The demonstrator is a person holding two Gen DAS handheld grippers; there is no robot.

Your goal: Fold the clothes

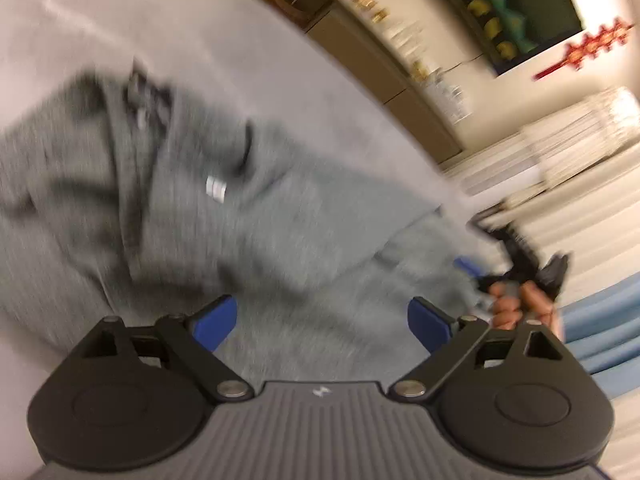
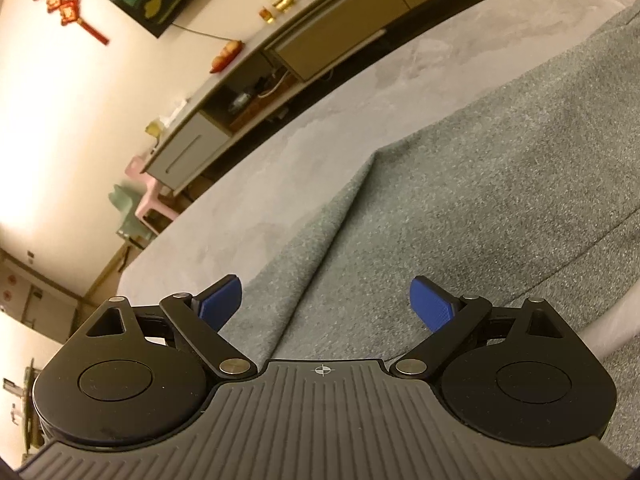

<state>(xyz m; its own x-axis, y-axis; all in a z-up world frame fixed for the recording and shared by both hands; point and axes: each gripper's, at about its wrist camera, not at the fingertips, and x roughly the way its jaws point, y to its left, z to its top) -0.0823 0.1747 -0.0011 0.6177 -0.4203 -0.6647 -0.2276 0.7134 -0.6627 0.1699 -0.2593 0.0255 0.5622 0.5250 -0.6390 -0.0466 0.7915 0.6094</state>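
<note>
Grey knitted fabric garment: lies crumpled on the pale grey bed cover, a small silver tag near its middle. Left gripper, blue-padded: just above the garment, jaws spread wide, nothing between them. Right gripper, blue-padded: over the garment's ridged fold, jaws wide apart, gripping nothing. Person's hand: at the garment's right edge.

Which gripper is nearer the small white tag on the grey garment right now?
Left. The left gripper hangs open over the grey garment with the white tag just ahead of it. The right gripper, also open, shows no tag in its view.
</note>
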